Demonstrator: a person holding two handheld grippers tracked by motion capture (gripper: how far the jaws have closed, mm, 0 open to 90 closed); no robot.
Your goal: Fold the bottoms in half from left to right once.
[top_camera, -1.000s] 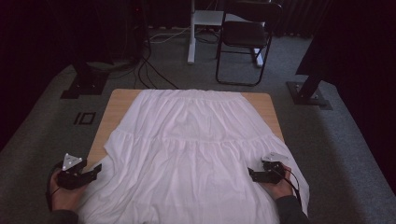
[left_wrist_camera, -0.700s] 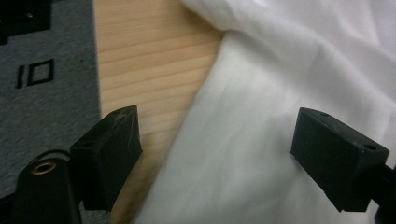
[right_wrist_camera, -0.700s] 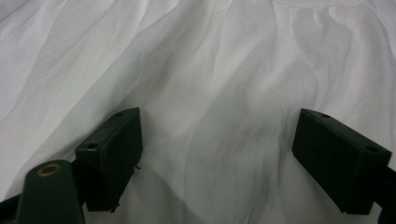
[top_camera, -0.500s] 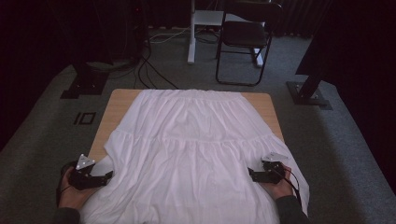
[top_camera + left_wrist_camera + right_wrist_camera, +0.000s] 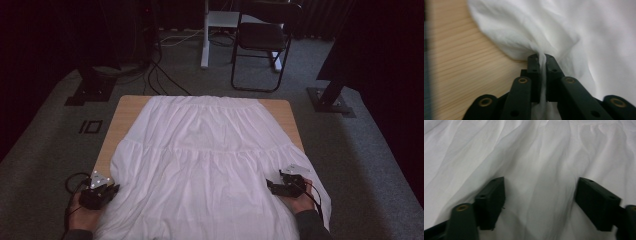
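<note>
A white tiered skirt [image 5: 205, 160] lies spread flat over a wooden table [image 5: 125, 112], hem toward me. At the hem's left edge my left gripper [image 5: 114, 189] has just closed; in the left gripper view its jaws pinch a fold of the white skirt [image 5: 564, 32] at the gripper tips [image 5: 542, 58]. My right gripper [image 5: 271, 186] rests on the skirt's right hem side. In the right gripper view its jaws have just been closing but stand wide apart [image 5: 540, 192], with skirt cloth [image 5: 536, 157] lying between the pads, not pressed.
Bare wood [image 5: 461, 62] shows left of the cloth. A black folding chair [image 5: 262, 40] and a white post [image 5: 205, 35] stand beyond the table. Black stand bases [image 5: 330, 100] sit on the grey carpet at both sides, and cables [image 5: 160, 75] run across the floor.
My left gripper has slid right to the skirt's left hem edge and shut on the cloth. The right gripper has stayed put with its jaws slightly narrower.
</note>
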